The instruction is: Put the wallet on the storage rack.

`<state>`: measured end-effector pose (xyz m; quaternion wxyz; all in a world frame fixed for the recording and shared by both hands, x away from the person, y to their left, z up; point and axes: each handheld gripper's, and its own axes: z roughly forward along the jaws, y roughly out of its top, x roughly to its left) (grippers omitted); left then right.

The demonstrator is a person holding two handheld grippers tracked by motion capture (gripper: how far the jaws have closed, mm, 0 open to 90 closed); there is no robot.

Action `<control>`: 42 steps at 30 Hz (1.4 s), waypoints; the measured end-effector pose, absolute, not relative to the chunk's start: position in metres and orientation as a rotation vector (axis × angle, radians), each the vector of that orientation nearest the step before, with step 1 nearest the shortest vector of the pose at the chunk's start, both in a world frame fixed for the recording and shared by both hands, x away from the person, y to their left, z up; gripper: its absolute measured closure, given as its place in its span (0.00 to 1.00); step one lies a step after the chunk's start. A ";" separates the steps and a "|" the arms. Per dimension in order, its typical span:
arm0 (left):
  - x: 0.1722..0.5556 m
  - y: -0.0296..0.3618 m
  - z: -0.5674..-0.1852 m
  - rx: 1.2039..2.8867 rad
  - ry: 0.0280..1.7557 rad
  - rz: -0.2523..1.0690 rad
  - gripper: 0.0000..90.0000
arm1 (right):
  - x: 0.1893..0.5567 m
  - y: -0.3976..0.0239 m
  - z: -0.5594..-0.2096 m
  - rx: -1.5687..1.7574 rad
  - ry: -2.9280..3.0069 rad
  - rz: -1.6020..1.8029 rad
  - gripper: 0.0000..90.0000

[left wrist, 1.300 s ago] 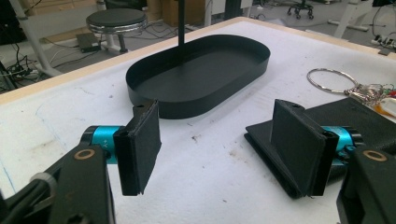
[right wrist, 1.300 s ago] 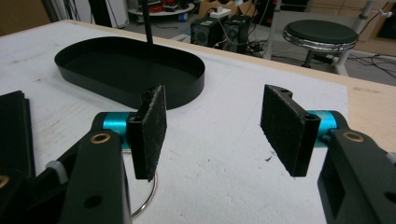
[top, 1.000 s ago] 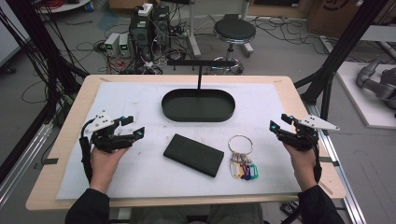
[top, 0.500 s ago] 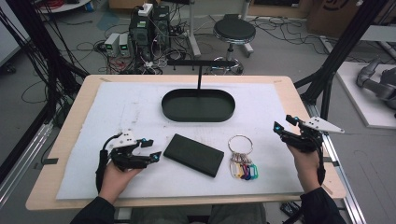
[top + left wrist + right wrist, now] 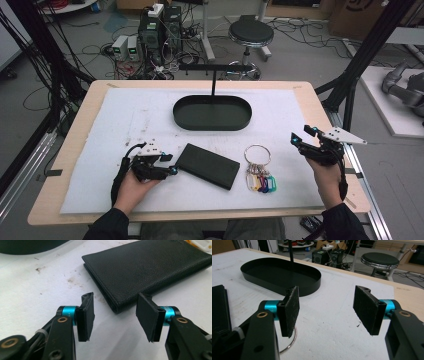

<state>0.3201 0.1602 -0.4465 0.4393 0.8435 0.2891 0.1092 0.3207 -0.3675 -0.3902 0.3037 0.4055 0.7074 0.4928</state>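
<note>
A black leather wallet (image 5: 207,165) lies flat on the white mat, in front of the black oval tray (image 5: 212,112). My left gripper (image 5: 167,165) sits low at the wallet's left end. In the left gripper view the wallet (image 5: 150,267) has its near corner just between the tips of the left gripper (image 5: 115,315). The jaws have just been closing, and the pads stand apart from the leather. To the right of the wallet lies a key ring (image 5: 257,170) with coloured keys. My right gripper (image 5: 300,137) hovers open at the mat's right side, with nothing in it.
A thin black post rises behind the tray (image 5: 279,275). The right gripper (image 5: 327,312) looks across bare mat, with the key ring (image 5: 289,345) below its left pad and the wallet (image 5: 219,310) at far left. The table's wooden rim (image 5: 320,100) frames the mat.
My left hand has moved right and down to the wallet's left end, and its jaws have narrowed. The right hand has stayed where it was.
</note>
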 end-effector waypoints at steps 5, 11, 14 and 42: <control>0.322 0.150 -0.453 2.154 0.699 0.247 0.58 | 0.318 -0.364 -0.390 1.063 1.889 1.322 0.43; 0.325 0.154 -0.451 2.147 0.736 0.230 0.78 | 0.313 -0.348 -0.389 0.999 1.932 1.334 0.43; 0.325 0.152 -0.450 2.153 0.738 0.246 0.81 | 0.312 -0.336 -0.390 0.952 1.977 1.331 0.43; 0.322 0.151 -0.439 2.096 0.746 0.180 0.92 | 0.265 -0.212 -0.429 0.374 2.452 1.167 0.39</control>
